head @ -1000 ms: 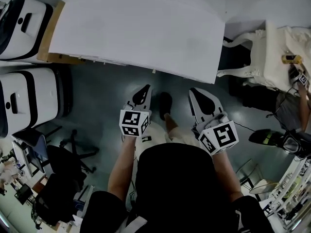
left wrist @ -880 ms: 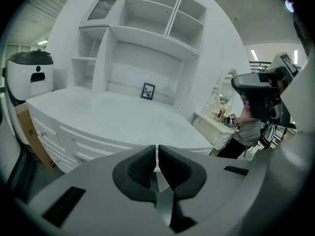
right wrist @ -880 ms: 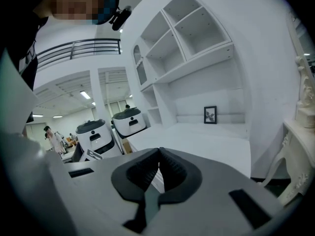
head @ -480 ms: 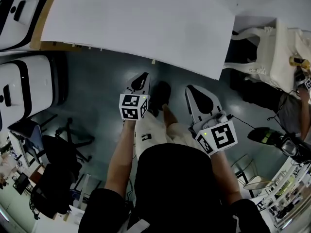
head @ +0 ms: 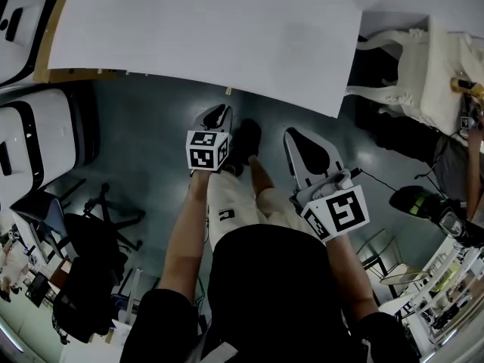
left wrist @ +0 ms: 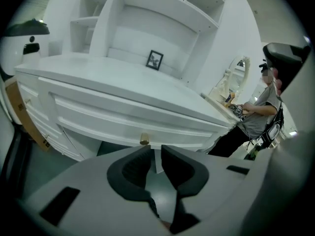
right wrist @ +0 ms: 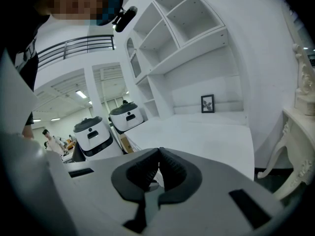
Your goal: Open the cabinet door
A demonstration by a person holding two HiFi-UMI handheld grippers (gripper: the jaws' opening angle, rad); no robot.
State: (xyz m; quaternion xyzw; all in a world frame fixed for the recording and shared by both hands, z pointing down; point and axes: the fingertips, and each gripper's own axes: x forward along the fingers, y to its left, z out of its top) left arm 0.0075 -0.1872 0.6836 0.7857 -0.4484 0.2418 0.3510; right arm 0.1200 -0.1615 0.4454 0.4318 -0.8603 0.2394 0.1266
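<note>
**Left gripper (left wrist: 156, 151).** The jaws stand slightly apart and have just been opening. The gap between the pads is narrow and nothing is in it. I judge the gap too narrow to take the knob, so open further before closing in.

**Target.** The brass knob (left wrist: 144, 139) sits just above and ahead of the jaw tips, a little toward the left jaw, and is not touching them. It is mounted low on the front panel of the white cabinet (left wrist: 123, 113). The cabinet top runs above and beyond the knob, and open floor shows directly below the panel.

**Procedure for the step in hand, the approach to the knob:**
1. Raise the jaw tips slightly and shift them left until the knob is centred in the gap.
2. Advance along the jaw line until the pads bracket the stem of the knob, not only its face.
3. Close firmly, then check for slip before pulling.
4. I cannot tell from here whether the panel is hinged or slides. Pull gently at first and follow the path it takes.

**Right gripper (right wrist: 158, 155).** The jaws are together and empty. It is held beside the left gripper and well short of the cabinet front. Keep it clear of the panel's travel.
</note>
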